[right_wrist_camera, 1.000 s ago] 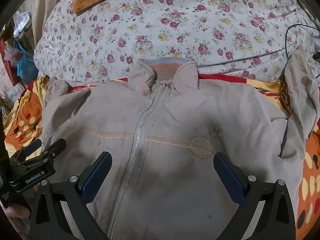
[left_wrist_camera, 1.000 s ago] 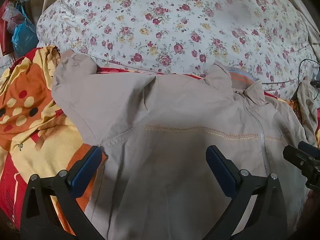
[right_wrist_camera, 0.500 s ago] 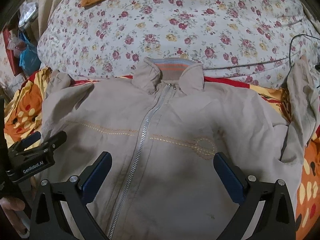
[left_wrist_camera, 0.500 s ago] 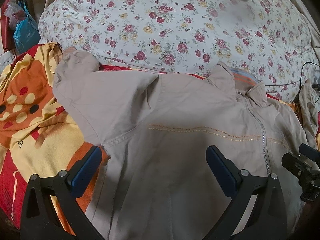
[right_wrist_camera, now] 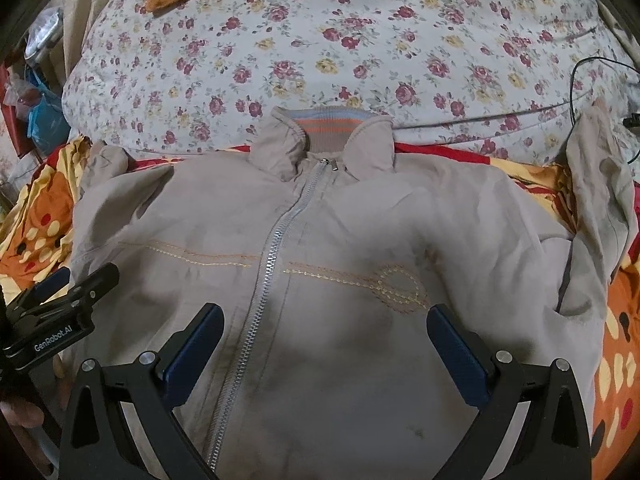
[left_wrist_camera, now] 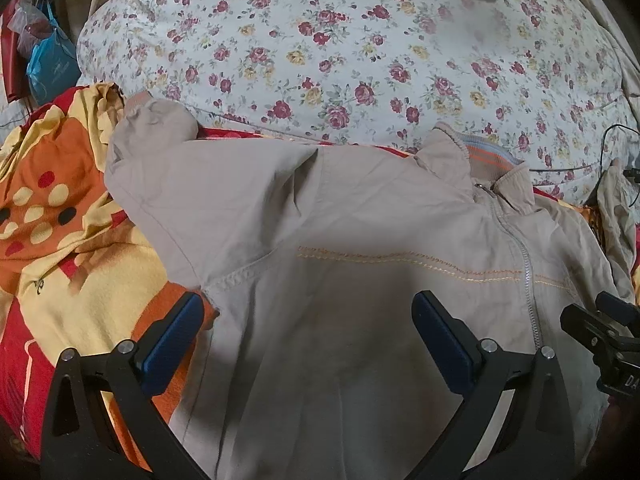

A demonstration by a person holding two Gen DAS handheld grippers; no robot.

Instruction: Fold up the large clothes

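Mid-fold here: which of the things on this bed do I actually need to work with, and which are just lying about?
Part of the job:
- beige jacket, spread flat, zipped
- left gripper, open above it
- right gripper, open above it

Just lying about:
- floral duvet beyond the collar
- orange patterned blanket under the jacket
- black cable
- blue plastic bag

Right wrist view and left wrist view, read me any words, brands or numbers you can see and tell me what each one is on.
"GenRobot.AI": white print on the black body of the left tongs, seen in the right wrist view.
"DA": white letters on the right tongs in the left wrist view, cut off at the frame edge, so the rest cannot be read.
Beige jacket: stitched line and circle only, no lettering.
Nothing else readable.
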